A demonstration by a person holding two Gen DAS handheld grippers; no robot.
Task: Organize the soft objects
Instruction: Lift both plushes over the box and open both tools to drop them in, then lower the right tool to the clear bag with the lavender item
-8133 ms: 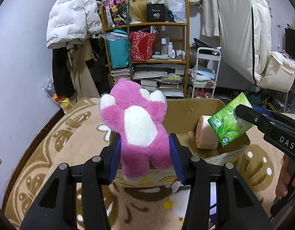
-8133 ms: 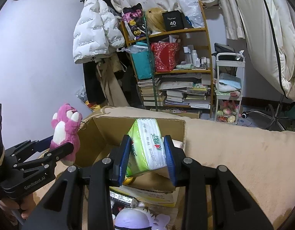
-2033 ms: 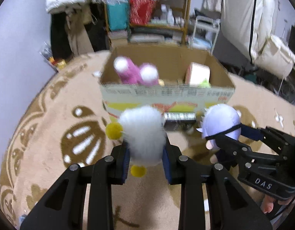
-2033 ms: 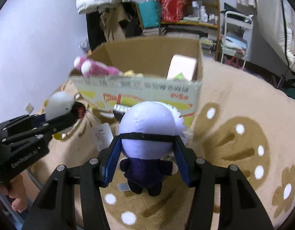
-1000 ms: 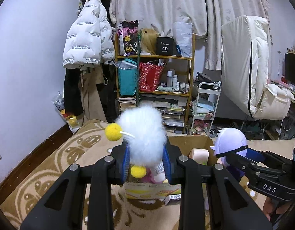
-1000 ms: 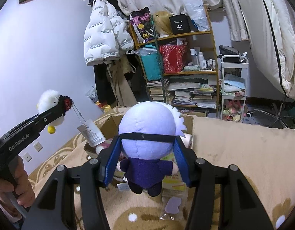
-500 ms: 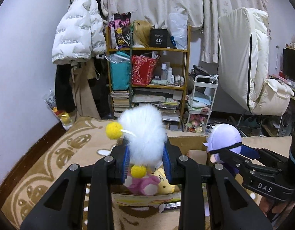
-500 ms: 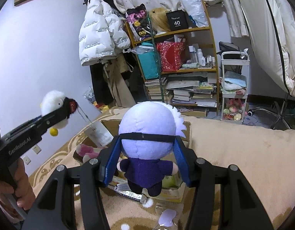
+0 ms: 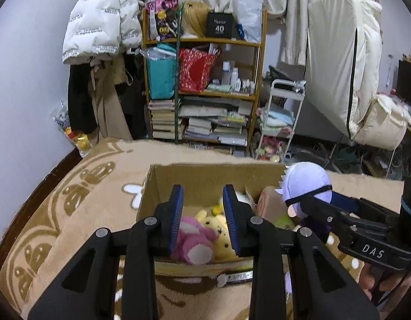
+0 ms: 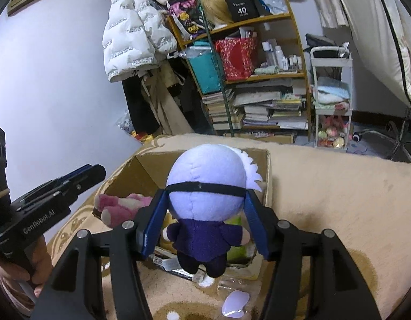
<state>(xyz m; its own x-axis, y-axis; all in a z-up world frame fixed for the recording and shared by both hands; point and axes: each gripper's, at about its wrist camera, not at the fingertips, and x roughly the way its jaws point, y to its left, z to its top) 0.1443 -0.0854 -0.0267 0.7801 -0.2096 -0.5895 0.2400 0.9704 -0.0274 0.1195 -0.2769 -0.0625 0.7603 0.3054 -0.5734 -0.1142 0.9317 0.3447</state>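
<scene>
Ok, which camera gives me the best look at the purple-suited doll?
Right wrist view: the doll fills the centre, seen from behind, head to feet, between the right gripper fingers, which have just been opening. Left wrist view catches only its pale head at the right, body mostly hidden behind that gripper.

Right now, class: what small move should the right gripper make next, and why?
Probably open the right gripper's jaws fully. They have just been opening, the doll is between them, and it hangs over the box, which already holds plush toys.
</scene>
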